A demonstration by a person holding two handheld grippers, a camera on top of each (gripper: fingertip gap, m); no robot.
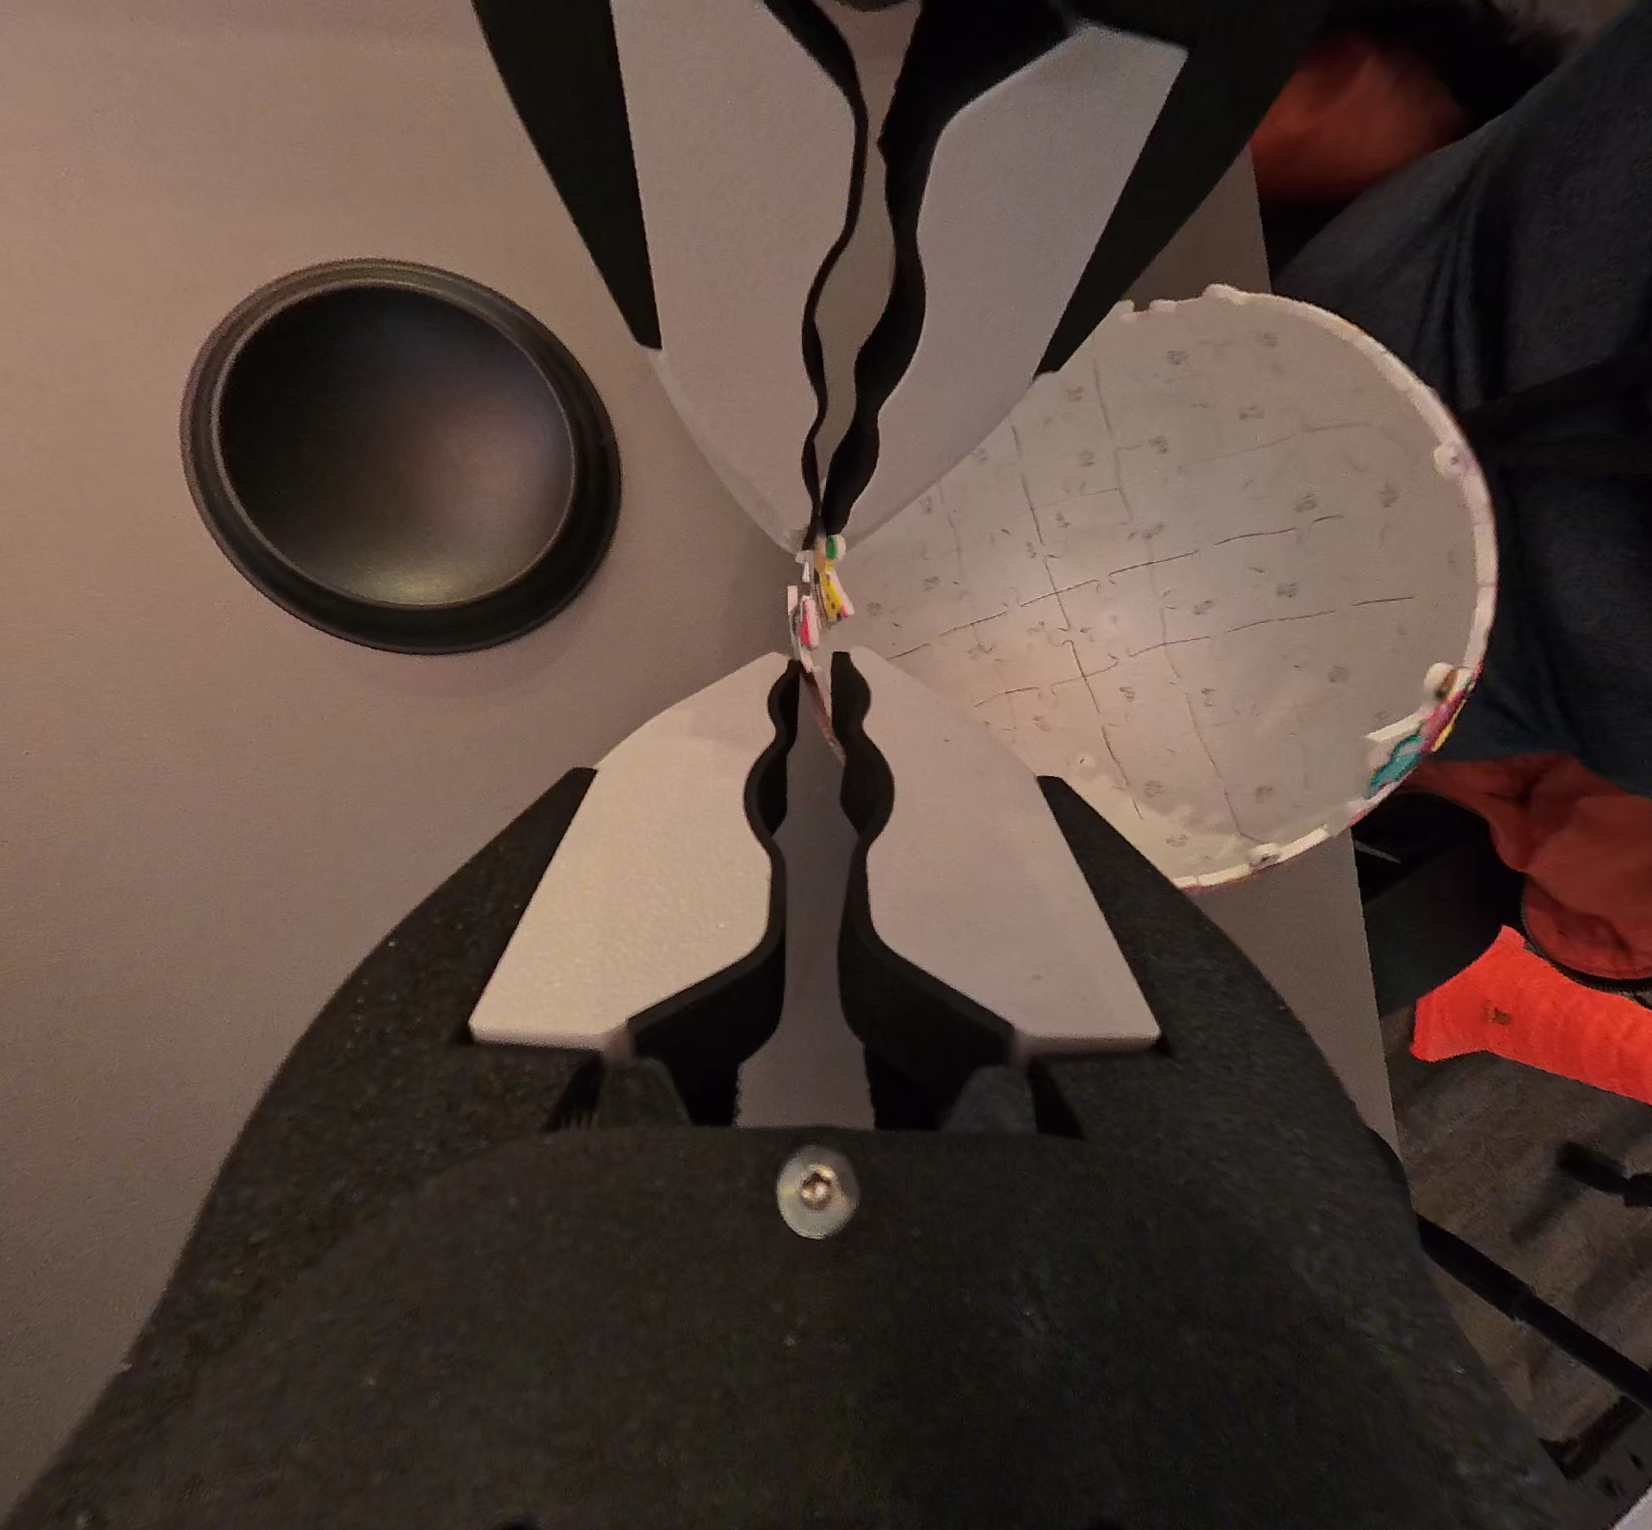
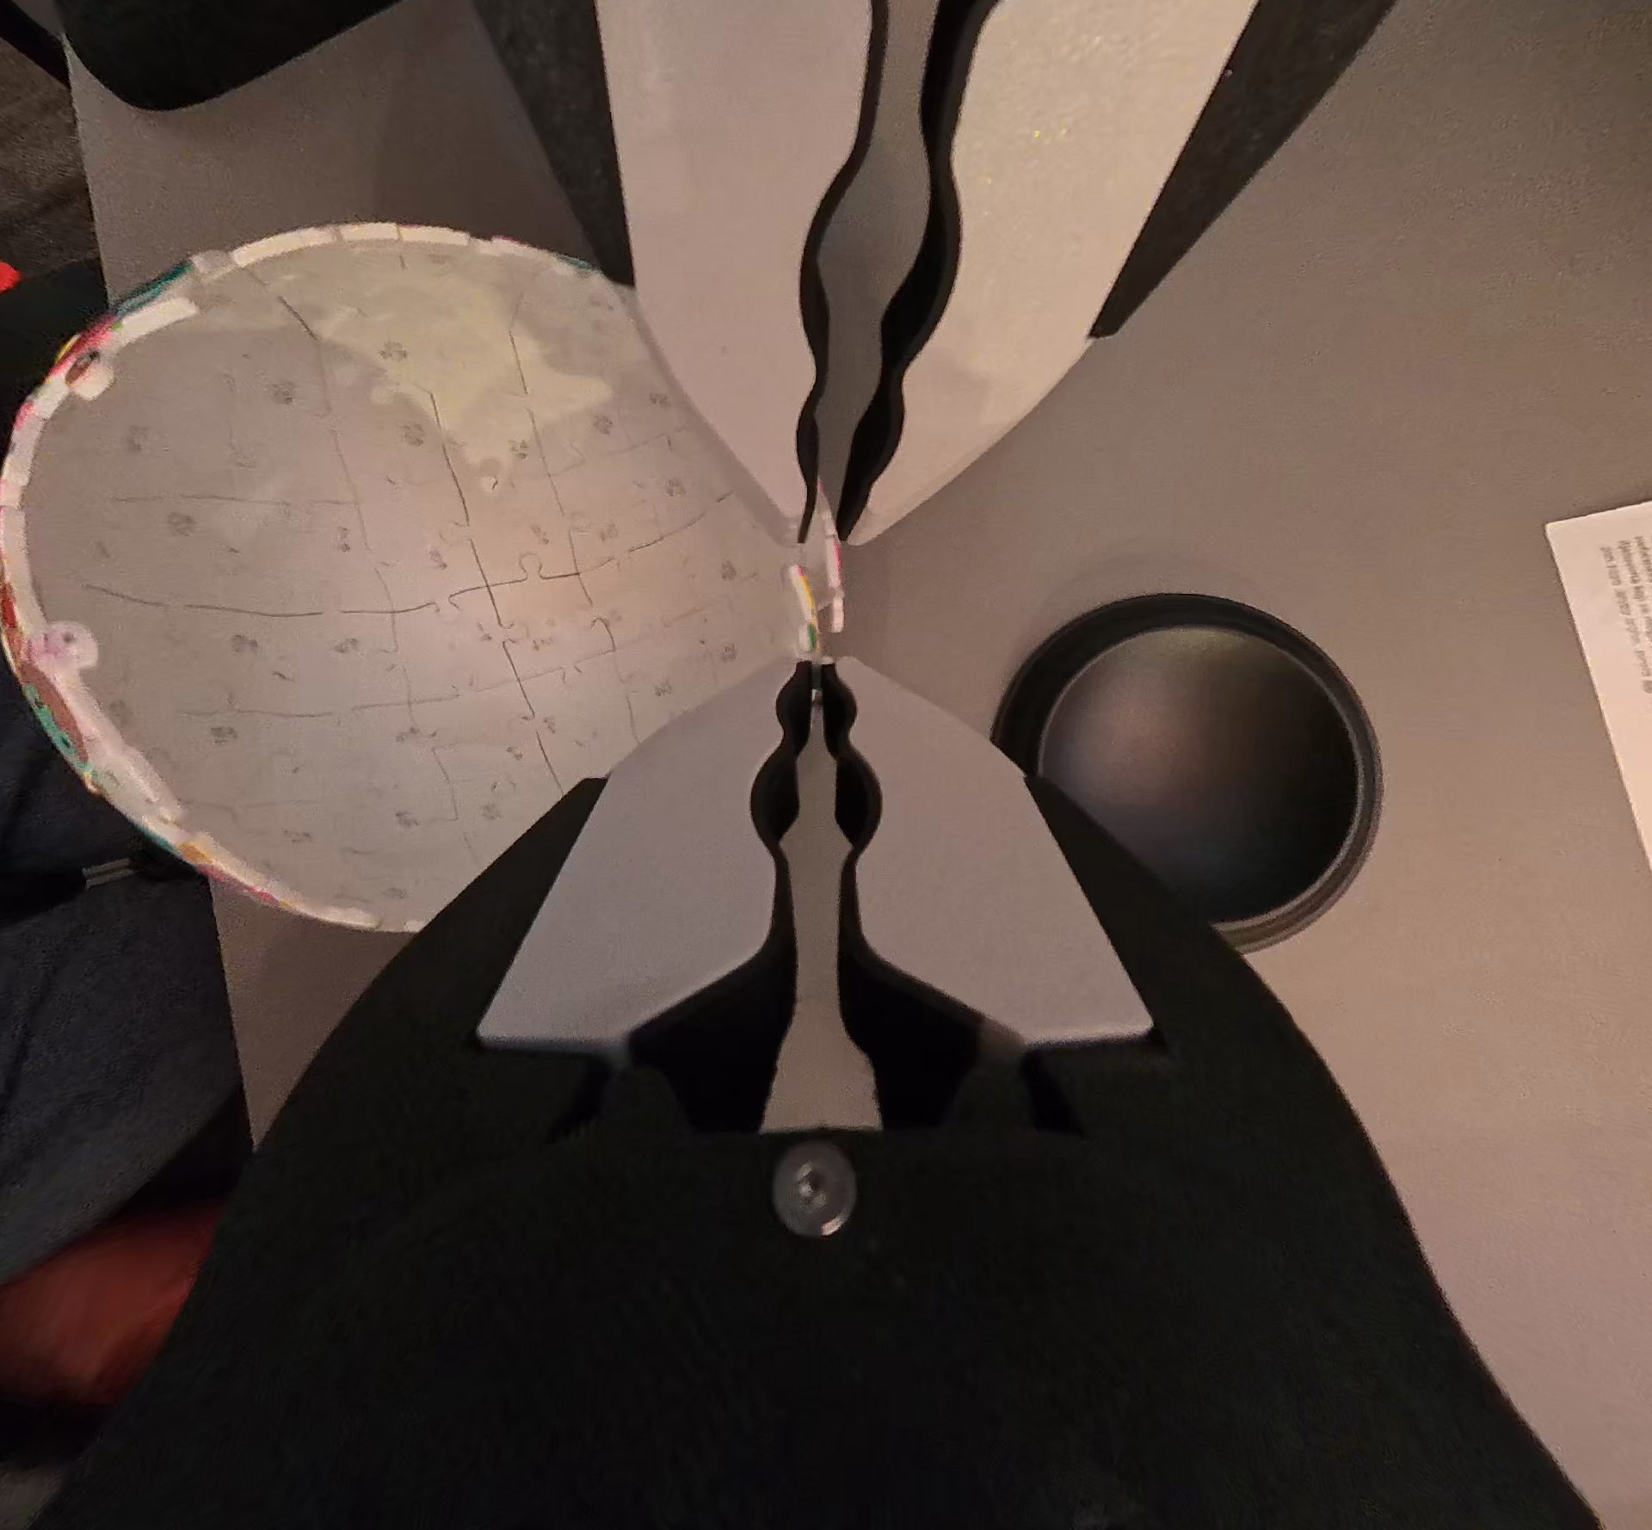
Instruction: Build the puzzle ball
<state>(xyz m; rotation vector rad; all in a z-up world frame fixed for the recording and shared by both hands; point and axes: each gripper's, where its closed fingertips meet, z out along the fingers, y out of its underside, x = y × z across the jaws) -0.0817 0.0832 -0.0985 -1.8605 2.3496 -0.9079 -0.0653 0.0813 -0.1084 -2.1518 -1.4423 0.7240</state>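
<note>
The puzzle ball (image 1: pixel 1162 584), so far only a half shell with its pale inner face showing, is held above the tabletop (image 1: pixel 179 861) near the edge, where dark clothing is seen beyond. Its rim is pinched from opposite directions: the left gripper (image 1: pixel 815 665) is narrowed onto the rim edge at one spot, and the right gripper (image 2: pixel 818 665) is narrowed onto the same stretch, tips nearly meeting. A small coloured piece (image 1: pixel 827 593) sits at the rim between the two sets of tips, and whether it is already locked in cannot be told. The shell hangs to one side of both grips, so it is carried only by a thin edge. If the squeeze is uneven or a twist is applied, seams could be popped open or the shell dropped. A black round stand (image 1: pixel 402 459) lies well apart on the tabletop, with a sheet of paper (image 2: pixel 1609 620) nearer the far edge.
</note>
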